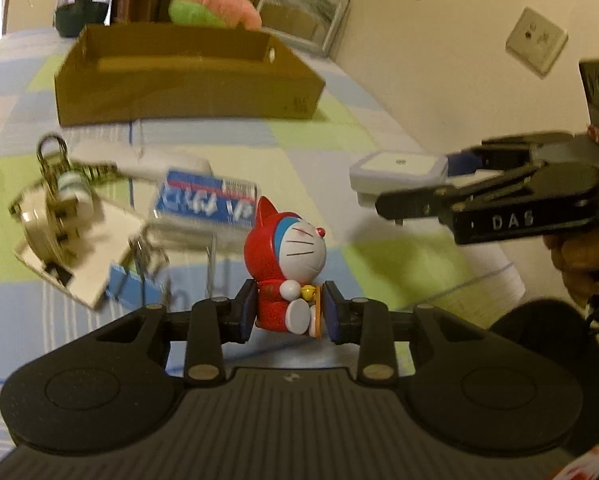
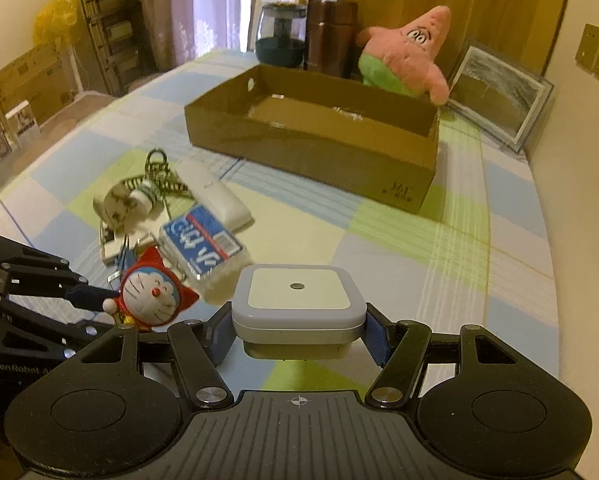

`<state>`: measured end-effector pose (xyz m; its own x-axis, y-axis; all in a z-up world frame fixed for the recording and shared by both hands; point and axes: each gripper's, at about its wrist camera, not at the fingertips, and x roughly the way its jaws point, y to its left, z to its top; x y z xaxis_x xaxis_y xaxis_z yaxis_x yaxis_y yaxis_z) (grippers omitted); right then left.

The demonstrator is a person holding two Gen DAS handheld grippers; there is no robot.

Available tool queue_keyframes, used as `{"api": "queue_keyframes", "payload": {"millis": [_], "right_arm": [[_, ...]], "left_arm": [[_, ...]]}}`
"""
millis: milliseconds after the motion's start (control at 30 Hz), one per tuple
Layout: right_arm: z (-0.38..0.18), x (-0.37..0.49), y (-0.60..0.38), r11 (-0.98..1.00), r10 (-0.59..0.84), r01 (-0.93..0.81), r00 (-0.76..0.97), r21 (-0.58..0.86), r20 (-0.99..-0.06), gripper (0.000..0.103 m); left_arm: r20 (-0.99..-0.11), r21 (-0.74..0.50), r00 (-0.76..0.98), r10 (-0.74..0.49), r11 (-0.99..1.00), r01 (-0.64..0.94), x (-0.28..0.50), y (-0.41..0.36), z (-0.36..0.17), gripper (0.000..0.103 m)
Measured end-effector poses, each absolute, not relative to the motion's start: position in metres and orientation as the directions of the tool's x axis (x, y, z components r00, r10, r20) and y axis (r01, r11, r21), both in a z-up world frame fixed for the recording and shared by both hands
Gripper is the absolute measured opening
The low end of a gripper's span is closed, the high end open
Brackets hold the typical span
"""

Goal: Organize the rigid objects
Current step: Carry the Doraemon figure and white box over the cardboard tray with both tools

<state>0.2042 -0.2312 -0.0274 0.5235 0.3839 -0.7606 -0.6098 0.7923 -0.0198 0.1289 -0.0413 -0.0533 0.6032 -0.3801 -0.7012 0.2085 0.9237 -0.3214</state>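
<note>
My left gripper (image 1: 289, 312) is shut on a red Doraemon figurine (image 1: 289, 268), held above the checked cloth; the figurine also shows in the right wrist view (image 2: 149, 294). My right gripper (image 2: 299, 334) is shut on a white square night light (image 2: 297, 304), which also shows in the left wrist view (image 1: 397, 170) beside the right gripper's fingers (image 1: 431, 200). An open, empty cardboard box (image 2: 311, 142) stands farther back on the table, also in the left wrist view (image 1: 187, 88).
A pile lies left of centre: a blue tissue pack (image 2: 201, 240), a white remote (image 2: 215, 196), binder clips (image 2: 157, 168), a small white bottle (image 2: 145, 196) and a white card (image 1: 87, 256). Behind the box are a pink plush star (image 2: 407, 56), a jar (image 2: 281, 32), a picture frame (image 2: 499, 92).
</note>
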Motion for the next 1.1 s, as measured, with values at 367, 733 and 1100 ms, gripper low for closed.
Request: {"api": "queue_keyframes", "payload": {"millis": [367, 733, 1100], "right_arm": [[0.014, 0.234, -0.211, 0.807, 0.423, -0.591, 0.576, 0.002, -0.700, 0.062], [0.030, 0.307, -0.189, 0.843, 0.445, -0.532, 0.614, 0.074, -0.652, 0.062], [0.014, 0.388, -0.173, 0.892, 0.388, -0.444, 0.651, 0.087, -0.652, 0.062]], "left_arm": [[-0.666, -0.263, 0.683, -0.299, 0.952, 0.159, 0.179, -0.009, -0.005, 0.029], [-0.655, -0.208, 0.720, -0.230, 0.971, 0.120, 0.254, 0.034, 0.020, 0.029], [-0.680, -0.135, 0.715, -0.165, 0.986, 0.099, 0.330, 0.057, 0.006, 0.029]]}}
